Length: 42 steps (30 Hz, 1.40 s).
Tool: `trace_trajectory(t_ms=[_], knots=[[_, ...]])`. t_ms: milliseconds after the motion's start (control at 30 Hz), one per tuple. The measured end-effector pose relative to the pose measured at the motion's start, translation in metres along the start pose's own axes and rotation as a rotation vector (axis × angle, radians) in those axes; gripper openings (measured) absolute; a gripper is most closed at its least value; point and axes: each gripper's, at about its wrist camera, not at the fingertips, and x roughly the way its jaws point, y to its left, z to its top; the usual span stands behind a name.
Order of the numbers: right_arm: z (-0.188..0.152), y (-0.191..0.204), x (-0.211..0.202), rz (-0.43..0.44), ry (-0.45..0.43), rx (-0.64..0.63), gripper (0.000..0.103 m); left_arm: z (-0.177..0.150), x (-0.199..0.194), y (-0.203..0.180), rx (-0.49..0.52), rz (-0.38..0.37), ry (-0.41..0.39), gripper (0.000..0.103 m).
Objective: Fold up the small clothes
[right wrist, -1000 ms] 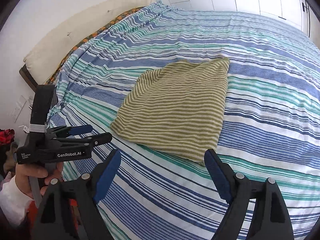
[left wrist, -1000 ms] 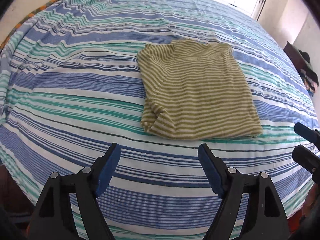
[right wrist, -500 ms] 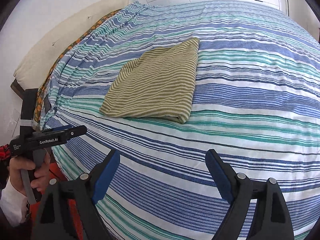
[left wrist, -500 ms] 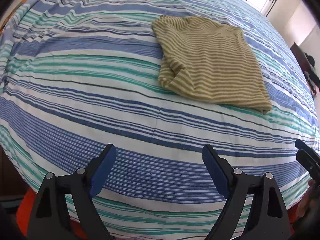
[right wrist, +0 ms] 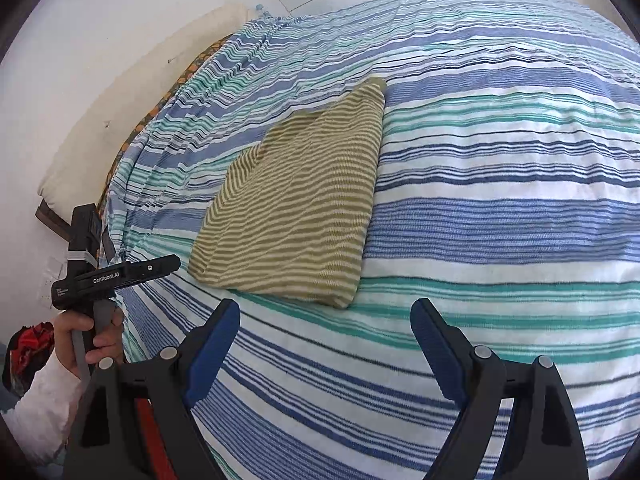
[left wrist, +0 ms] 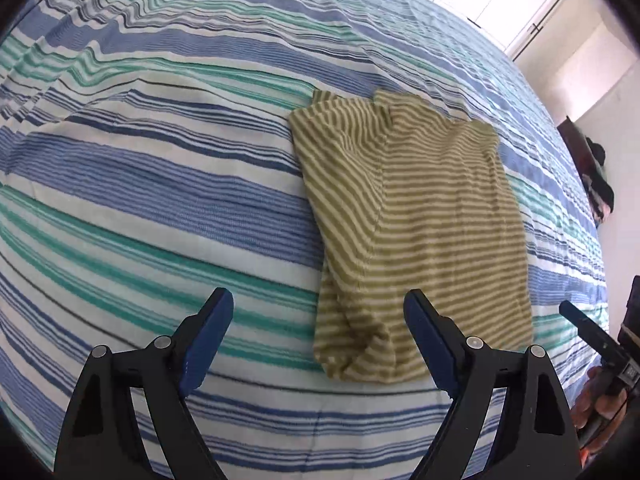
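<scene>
A folded olive-and-cream striped shirt [left wrist: 416, 232] lies flat on the striped bedspread [left wrist: 160, 184]; it also shows in the right wrist view [right wrist: 296, 208]. My left gripper [left wrist: 318, 320] is open and empty, hovering just over the shirt's near left corner. My right gripper [right wrist: 324, 328] is open and empty, just short of the shirt's near right corner. The left gripper also shows from the side in the right wrist view [right wrist: 172, 264], held in a hand. The right gripper's tip shows at the right edge of the left wrist view [left wrist: 568, 310].
The bedspread [right wrist: 500, 208] covers a wide bed. A cream headboard cushion [right wrist: 132, 120] runs along the wall at left. White cupboard doors [left wrist: 532, 4] stand beyond the bed. Dark clothes [left wrist: 598, 184] lie past the bed's right side.
Both grippers have moved back in toward the shirt after pulling away half a second ago. The shirt lies folded as before. Both jaws stay open.
</scene>
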Motion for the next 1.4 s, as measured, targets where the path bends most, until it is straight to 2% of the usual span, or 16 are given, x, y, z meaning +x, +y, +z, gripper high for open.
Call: trace_trajectory(t_ms=[200,300,400,433,467,500,533,600,800,967,1033,1067,1133,1200,1300,1400], knots=[[0.073,-0.034,0.076,0.084,0.117,0.066,0.087,0.052,0.065,-0.017,0.087,0.008,0.064,0.088],[0.092,-0.047,0.112,0.107,0.130,0.126,0.086,0.066,0.075,-0.024,0.090,-0.078,0.052,0.088],[0.105,-0.043,0.141,0.255,0.157,0.181,0.080,0.073,0.085,-0.032,0.066,-0.177,0.071,0.088],[0.106,-0.041,0.152,0.262,0.190,0.199,0.078,0.074,0.090,-0.033,0.051,-0.183,0.085,0.080],[0.108,-0.036,0.161,0.224,0.214,0.192,0.067,0.075,0.093,-0.033,0.037,-0.175,0.089,0.058],[0.109,-0.031,0.164,0.169,0.225,0.163,0.044,0.076,0.093,-0.033,0.021,-0.191,0.093,0.040],[0.111,-0.025,0.164,0.149,0.226,0.140,0.033,0.077,0.090,-0.032,-0.004,-0.212,0.102,0.018],[0.115,-0.009,0.151,0.138,0.196,0.083,0.026,0.075,0.072,-0.037,-0.002,-0.227,0.059,0.016],[0.125,0.045,0.076,0.143,0.089,-0.095,0.025,0.067,-0.007,-0.070,0.072,-0.278,-0.070,0.016],[0.132,0.060,0.009,0.162,0.023,-0.132,0.025,0.067,-0.053,-0.096,0.082,-0.347,-0.136,0.018],[0.131,0.053,-0.005,0.148,0.014,-0.115,0.025,0.064,-0.048,-0.110,0.110,-0.291,-0.134,0.030],[0.128,0.046,-0.008,0.129,0.016,-0.101,0.027,0.060,-0.041,-0.117,0.118,-0.221,-0.133,0.051],[0.117,0.026,-0.008,0.040,0.036,-0.057,0.038,0.049,-0.026,-0.125,0.161,-0.010,-0.156,0.080],[0.102,0.009,-0.013,-0.104,0.048,-0.047,0.075,0.027,-0.024,-0.129,0.236,0.178,-0.206,0.079],[0.070,-0.004,-0.041,-0.230,0.016,-0.058,0.084,-0.016,-0.038,-0.129,0.303,0.299,-0.251,0.081],[0.028,0.002,-0.073,-0.321,-0.011,-0.084,0.093,-0.059,-0.062,-0.128,0.295,0.350,-0.278,0.095]])
